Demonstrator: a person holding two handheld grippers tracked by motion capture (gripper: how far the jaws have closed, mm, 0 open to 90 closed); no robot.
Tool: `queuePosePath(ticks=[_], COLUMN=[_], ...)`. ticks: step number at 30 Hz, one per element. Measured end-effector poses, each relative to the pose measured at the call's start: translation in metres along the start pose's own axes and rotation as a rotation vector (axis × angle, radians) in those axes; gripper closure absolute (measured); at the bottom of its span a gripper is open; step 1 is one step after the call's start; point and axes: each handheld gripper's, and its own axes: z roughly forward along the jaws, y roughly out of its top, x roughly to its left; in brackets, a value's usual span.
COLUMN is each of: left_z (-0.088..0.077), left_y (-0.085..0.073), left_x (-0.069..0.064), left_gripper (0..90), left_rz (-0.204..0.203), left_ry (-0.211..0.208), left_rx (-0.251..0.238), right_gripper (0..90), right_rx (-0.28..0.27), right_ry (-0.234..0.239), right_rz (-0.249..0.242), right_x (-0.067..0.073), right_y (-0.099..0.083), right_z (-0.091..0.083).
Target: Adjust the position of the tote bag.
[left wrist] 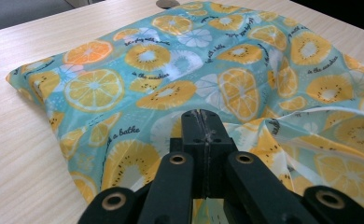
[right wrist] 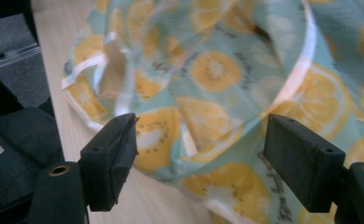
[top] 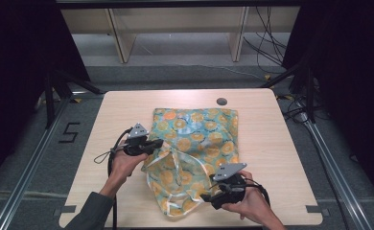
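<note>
Your left tool (top: 152, 144) has its 2 jaws pressed together on the left edge of the fruit-print cloth (top: 197, 139), a turquoise fabric printed with orange and kiwi slices; in the left gripper view the closed jaws meet just above the fabric's near edge (left wrist: 203, 135), and a strip of the cloth shows below them. Your right tool (top: 209, 195) stands spread, with both pads apart and a rumpled, white-hemmed fold of the cloth (right wrist: 208, 116) lying between them without either pad pressing on it. The cloth lies near the middle of the light wooden worktop (top: 271, 124): its far part rests flat and roughly square, while its near part is bunched and lifted into loose folds between your 2 tools. A round grey grommet (top: 222, 101) sits in the worktop just beyond the cloth's far right corner. Your left hand (top: 122, 165) comes in from the near left with a dark sleeve (top: 91, 213) at the worktop's near edge, and your right hand (top: 250, 203) holds its tool at the near right. A cable (top: 111, 158) loops from the left tool across the worktop.
</note>
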Motion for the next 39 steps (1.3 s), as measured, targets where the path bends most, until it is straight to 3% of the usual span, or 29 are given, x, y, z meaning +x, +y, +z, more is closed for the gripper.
queuePosePath(ticks=[1, 2, 3, 4, 6, 7, 8, 10, 11, 13, 15, 17, 18, 19, 20, 21, 22, 24, 29, 31, 32, 34, 36, 38, 39], left_z=[-0.001, 0.001, 0.001, 0.002, 0.002, 0.002, 0.002, 0.002, 0.002, 0.002, 0.001, 0.001, 0.001, 0.001, 0.002, 0.003, 0.003, 0.005, 0.004, 0.004, 0.004, 0.004, 0.005, 0.005, 0.006], left_y=[0.000, -0.001, -0.001, -0.001, -0.002, -0.002, -0.002, -0.002, -0.002, -0.002, -0.002, -0.001, -0.002, -0.002, -0.001, 0.000, 0.000, 0.002, 0.007, 0.009, 0.010, 0.009, 0.009, 0.008, 0.007], left_x=[0.002, 0.001, 0.001, 0.001, 0.001, 0.001, 0.001, 0.001, 0.001, 0.002, 0.002, 0.003, 0.004, 0.004, 0.006, 0.007, 0.007, 0.006, 0.006, 0.007, 0.008, 0.009, 0.010, 0.009, 0.010], left_gripper=[89.6, 89.6, 89.6, 89.6, 89.6, 89.6, 89.6, 89.5, 89.5, 89.5, 89.5, 89.5, 89.5, 89.5, 89.5, 89.6, 89.5, 89.5, 89.5, 89.6, 89.6, 89.5, 89.5, 89.5, 89.5], left_rz=[0.006, -0.016, -0.016, -0.019, -0.017, -0.017, -0.015, -0.016, -0.016, -0.017, -0.021, -0.023, -0.021, -0.021, -0.014, -0.045, -0.045, -0.048, -0.034, -0.033, -0.049, -0.050, -0.056, -0.065, -0.060], left_ry=[-0.008, -0.009, -0.009, -0.021, -0.014, -0.014, -0.018, -0.018, -0.018, -0.029, -0.025, -0.017, -0.017, -0.017, -0.016, -0.020, -0.020, -0.027, -0.029, -0.025, -0.022, -0.029, -0.031, -0.026, -0.030], left_rx=[0.014, 0.001, 0.001, 0.004, 0.005, 0.005, 0.006, 0.002, -0.006, 0.000, 0.006, 0.014, 0.001, 0.001, 0.002, -0.001, -0.001, -0.013, -0.011, -0.026, -0.023, -0.028, -0.021, -0.020, -0.020], right_gripper=[28.7, 42.5, 42.5, 61.1, 77.9, 77.9, 89.7, 90.0, 90.0, 90.0, 90.0, 90.0, 87.1, 87.1, 75.3, 69.3, 69.3, 54.0, 45.9, 46.0, 46.4, 46.9, 51.9, 67.9, 84.5], right_rx=[0.009, 0.020, 0.020, 0.038, 0.055, 0.055, 0.027, 0.007, 0.001, -0.020, -0.047, -0.063, -0.085, -0.085, -0.107, -0.106, -0.106, -0.074, -0.064, -0.057, -0.027, -0.015, 0.013, 0.029, 0.031], right_ry=[-0.003, -0.012, -0.012, -0.032, -0.041, -0.041, -0.039, -0.051, -0.054, -0.058, -0.075, -0.021, 0.015, 0.015, 0.050, 0.067, 0.067, 0.073, 0.137, 0.136, 0.118, 0.105, 0.082, 0.081, 0.066], right_rz=[0.011, -0.035, -0.035, -0.018, -0.028, -0.028, -0.067, -0.045, -0.065, -0.055, -0.041, 0.000, -0.004, -0.004, -0.003, -0.005, -0.005, 0.019, -0.009, -0.028, -0.048, -0.045, -0.062, -0.087, -0.149], right_x=[0.003, 0.005, 0.005, 0.005, 0.002, 0.002, -0.004, -0.006, -0.010, -0.012, -0.023, -0.030, -0.032, -0.032, -0.027, -0.023, -0.023, -0.012, 0.008, 0.012, 0.019, 0.022, 0.023, 0.025, 0.025], right_y=[0.000, 0.000, 0.000, -0.001, -0.003, -0.003, -0.004, -0.002, 0.000, 0.001, 0.006, 0.009, 0.011, 0.011, 0.015, 0.018, 0.018, 0.023, 0.028, 0.028, 0.026, 0.024, 0.020, 0.018, 0.019], right_z=[0.003, 0.008, 0.008, 0.012, 0.013, 0.013, 0.012, 0.005, 0.001, -0.002, -0.012, -0.016, -0.016, -0.016, -0.018, -0.016, -0.016, -0.008, 0.007, 0.010, 0.020, 0.026, 0.035, 0.039, 0.038])
